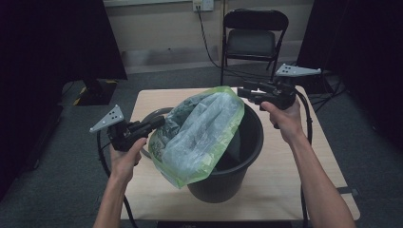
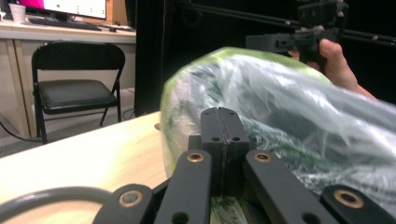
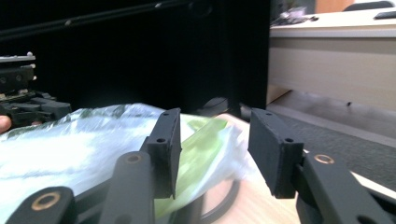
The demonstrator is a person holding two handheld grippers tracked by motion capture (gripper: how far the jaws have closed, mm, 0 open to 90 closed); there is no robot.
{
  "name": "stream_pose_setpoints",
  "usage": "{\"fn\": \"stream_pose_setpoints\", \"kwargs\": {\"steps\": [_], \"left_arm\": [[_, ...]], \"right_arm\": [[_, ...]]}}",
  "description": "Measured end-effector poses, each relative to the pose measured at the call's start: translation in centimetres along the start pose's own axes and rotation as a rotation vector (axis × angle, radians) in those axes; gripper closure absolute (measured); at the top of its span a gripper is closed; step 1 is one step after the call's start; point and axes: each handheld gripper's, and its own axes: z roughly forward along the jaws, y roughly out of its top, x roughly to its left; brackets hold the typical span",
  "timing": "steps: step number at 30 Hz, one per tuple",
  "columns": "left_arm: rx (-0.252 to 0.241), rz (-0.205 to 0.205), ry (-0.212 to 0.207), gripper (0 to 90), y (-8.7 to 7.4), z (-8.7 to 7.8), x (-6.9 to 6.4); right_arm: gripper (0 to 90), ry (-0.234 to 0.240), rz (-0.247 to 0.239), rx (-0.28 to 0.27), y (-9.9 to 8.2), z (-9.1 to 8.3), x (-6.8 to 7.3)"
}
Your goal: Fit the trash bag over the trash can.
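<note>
Lining the black bucket (image 1: pixel 237 156) with the green-edged bin bag (image 1: pixel 199 137) is the step we judge in hand: we are stretching the bag's mouth over the rim. Our left gripper (image 1: pixel 157 122) has its jaws fully together, pinched on the bag's edge just ahead of its tips, on the near-left side of the bucket; in the left gripper view the closed gripper (image 2: pixel 224 135) sits pressed up against the crumpled film (image 2: pixel 289 116) with a sliver of green showing below it. Our right gripper (image 1: pixel 244 92) stands with its jaws parted and nothing clamped; in the right gripper view the bag's green hem (image 3: pixel 205 144) lies low between and just beyond its fingers (image 3: pixel 168 140), not touched by either pad. The bag lies slumped across the bucket mouth, bulging up and toward the left gripper, with the far-right part of the rim bare below the right gripper. Next move, as we read it: bring the right gripper down onto the hem, close on it, then pull it out and down over the rim under that gripper while the left holds tension. Hard to tell: how much film the left jaws really have, since the pinch point is hidden by the jaws themselves; whether any hem is already hooked on the rim under the left gripper; the bucket's inside and bail handle (image 2: pixel 51 196) are mostly cut off.
</note>
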Motion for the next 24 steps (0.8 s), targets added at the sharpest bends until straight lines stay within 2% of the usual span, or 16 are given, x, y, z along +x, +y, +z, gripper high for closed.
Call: {"fn": "stream_pose_setpoints", "kwargs": {"steps": [3, 5, 8, 9, 10, 12, 13, 14, 16, 18, 19, 20, 22, 24], "left_arm": [[0.009, -0.002, 0.004, 90.0, -0.6, -0.5, -0.5], [0.015, -0.008, 0.024, 87.3, -0.7, -0.7, -0.5], [-0.014, -0.007, 0.021, 84.0, -0.6, -1.1, -0.2], [-0.035, -0.021, 0.018, 80.0, -0.3, -1.0, 0.1], [-0.056, -0.041, 0.026, 73.0, 0.1, -0.8, 0.3], [-0.062, -0.044, 0.014, 71.6, 0.4, -0.5, 0.6], [-0.062, -0.042, 0.006, 70.1, 0.7, -0.1, 0.7], [-0.058, -0.042, -0.001, 67.4, 0.8, 0.3, 0.7], [-0.042, -0.042, -0.004, 62.4, 1.0, 1.2, 0.6], [-0.042, -0.049, -0.024, 59.4, 0.8, 1.9, 0.3], [-0.036, -0.047, -0.026, 57.6, 0.7, 2.1, 0.1], [-0.032, -0.037, -0.018, 55.3, 0.4, 2.2, -0.2], [-0.055, -0.056, -0.033, 53.6, -0.1, 2.0, -0.6], [-0.071, -0.042, -0.025, 51.5, -0.4, 1.5, -1.2]], "right_arm": [[51.8, 0.014, -0.004, 0.028, 0.0, 0.5, 0.3], [51.0, 0.028, -0.007, 0.030, 0.1, 0.8, 0.6], [50.8, 0.040, -0.014, 0.007, 0.4, 0.9, 0.9], [50.5, 0.046, -0.024, 0.010, 0.6, 1.0, 1.2], [50.0, 0.052, -0.029, 0.038, 0.8, 1.3, 1.3], [50.0, 0.056, -0.026, 0.052, 0.8, 1.4, 1.3], [50.7, 0.048, -0.024, 0.079, 0.7, 1.6, 1.2], [53.6, 0.040, -0.025, 0.091, 0.6, 1.7, 1.1], [58.9, 0.054, -0.022, 0.112, 0.4, 1.9, 0.8], [64.1, 0.047, -0.011, 0.127, 0.2, 1.9, 0.6], [65.3, 0.042, 0.012, 0.136, 0.1, 1.9, 0.4], [68.8, 0.044, 0.030, 0.135, 0.1, 1.9, 0.3], [77.4, 0.047, 0.019, 0.128, 0.1, 1.8, 0.5], [86.4, 0.029, 0.009, 0.132, 0.1, 1.7, 0.6]]}}
